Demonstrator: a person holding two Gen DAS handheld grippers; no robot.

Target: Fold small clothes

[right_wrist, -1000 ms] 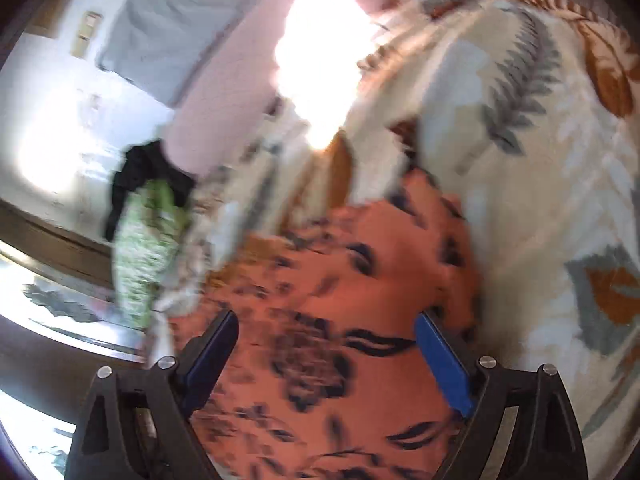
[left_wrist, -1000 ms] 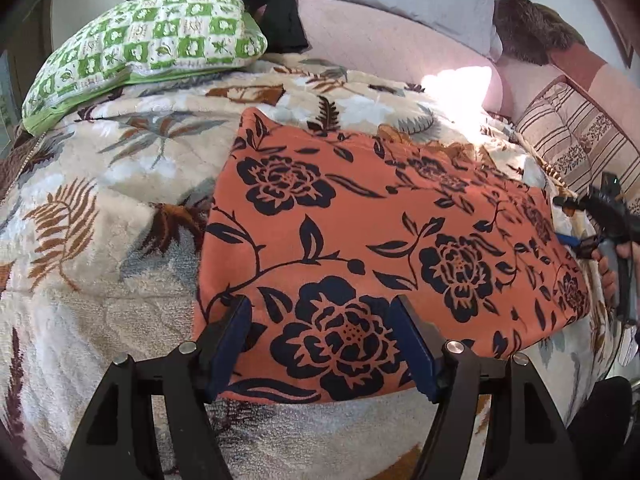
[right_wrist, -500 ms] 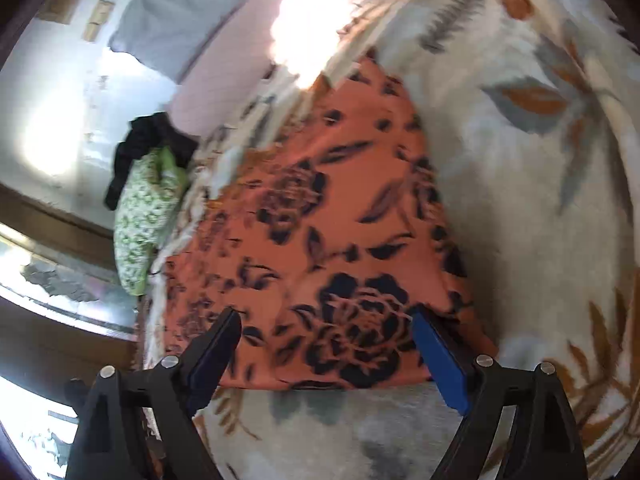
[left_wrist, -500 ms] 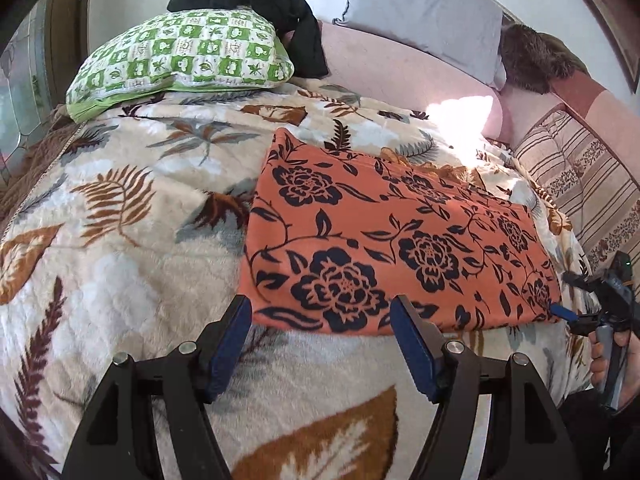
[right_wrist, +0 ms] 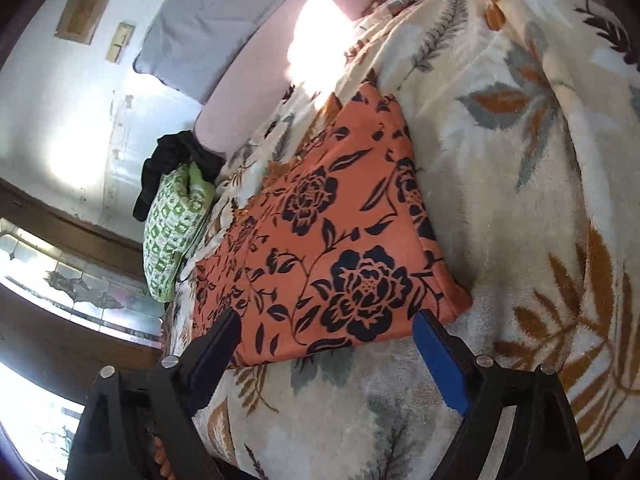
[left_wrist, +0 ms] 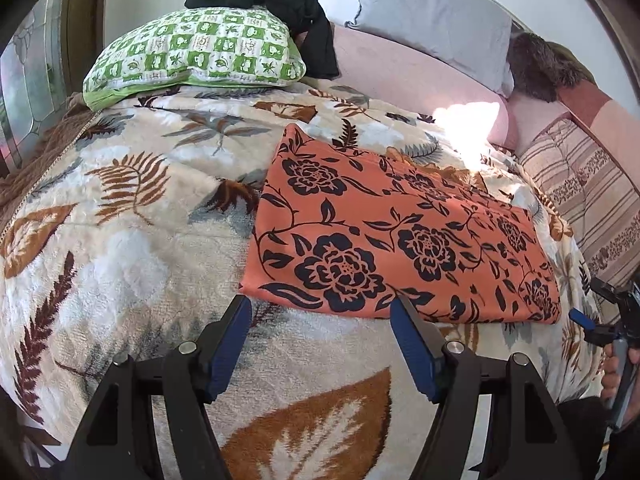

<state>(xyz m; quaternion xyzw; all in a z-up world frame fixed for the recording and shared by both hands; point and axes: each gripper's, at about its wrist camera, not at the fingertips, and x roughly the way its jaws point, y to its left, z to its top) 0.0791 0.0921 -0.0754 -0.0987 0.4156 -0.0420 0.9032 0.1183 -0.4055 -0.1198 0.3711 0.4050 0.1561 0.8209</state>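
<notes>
An orange cloth with dark blue flowers [left_wrist: 396, 236] lies flat and folded in a rectangle on the leaf-patterned blanket [left_wrist: 120, 240]. It also shows in the right wrist view [right_wrist: 320, 248]. My left gripper [left_wrist: 320, 312] is open and empty, just short of the cloth's near edge. My right gripper [right_wrist: 326, 328] is open and empty, at the cloth's right end, near its edge. The right gripper also shows at the far right of the left wrist view [left_wrist: 588, 326], apart from the cloth.
A green checked pillow [left_wrist: 200, 52] with a black garment [left_wrist: 288, 4] behind it lies at the bed's far left. A grey pillow [left_wrist: 432, 16], a pink bolster [left_wrist: 412, 76] and a striped cushion [left_wrist: 592, 196] line the far and right sides.
Both grippers have drawn back from the cloth toward the bed's edge. The cloth now lies beyond their fingertips instead of under them. Both stay open.
</notes>
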